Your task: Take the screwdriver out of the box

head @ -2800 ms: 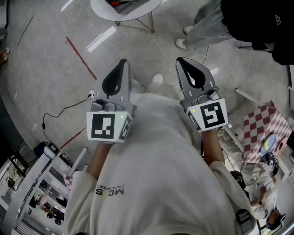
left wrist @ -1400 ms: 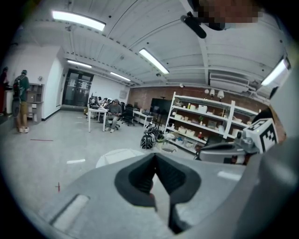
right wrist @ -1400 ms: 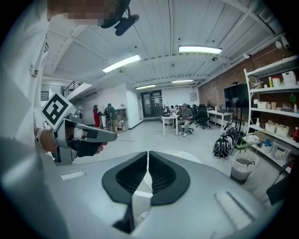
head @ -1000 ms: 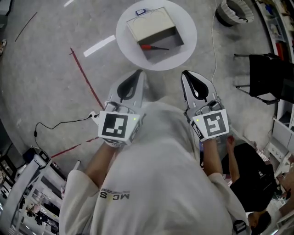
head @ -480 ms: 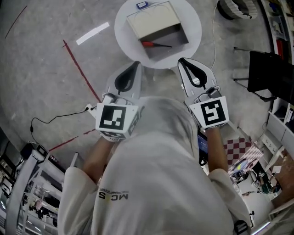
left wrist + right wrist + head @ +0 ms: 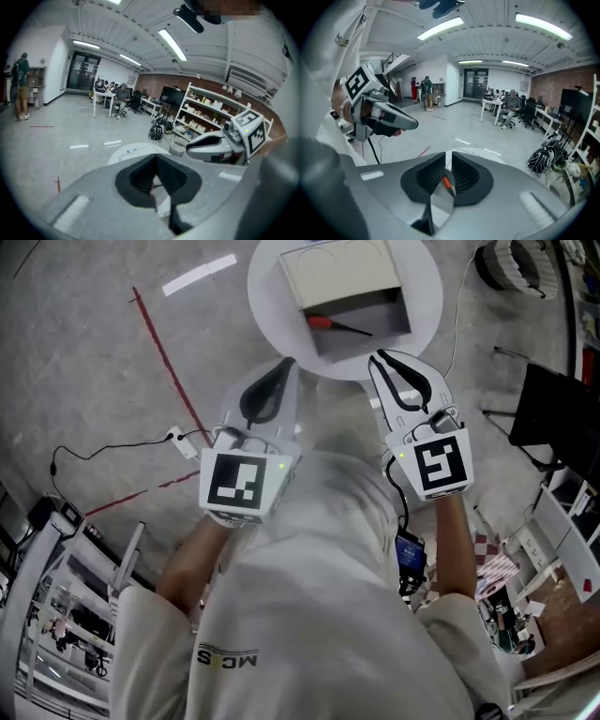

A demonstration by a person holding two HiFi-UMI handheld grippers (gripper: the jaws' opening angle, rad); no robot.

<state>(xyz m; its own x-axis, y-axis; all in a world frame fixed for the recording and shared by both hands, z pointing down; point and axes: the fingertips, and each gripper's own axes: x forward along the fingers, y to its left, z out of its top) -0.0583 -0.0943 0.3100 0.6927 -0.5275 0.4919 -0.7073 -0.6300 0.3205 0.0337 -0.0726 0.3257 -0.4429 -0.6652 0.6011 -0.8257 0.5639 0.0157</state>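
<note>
A round white table (image 6: 267, 285) lies ahead of and below both grippers, bearing an open grey box with a cream lid (image 6: 386, 307). The grey two-jaw right gripper (image 6: 448, 158) looks the nearer tool, its tips at the table's near edge, jaws opening to a narrow gap with nothing between them, while the matching left gripper (image 6: 155, 157) has its tips pressed together on nothing. Inside the box the red-handled screwdriver (image 6: 339, 326) lies flat, well apart from both, its long axis running across the head view, handle to the left and dark shaft to the right.
</note>
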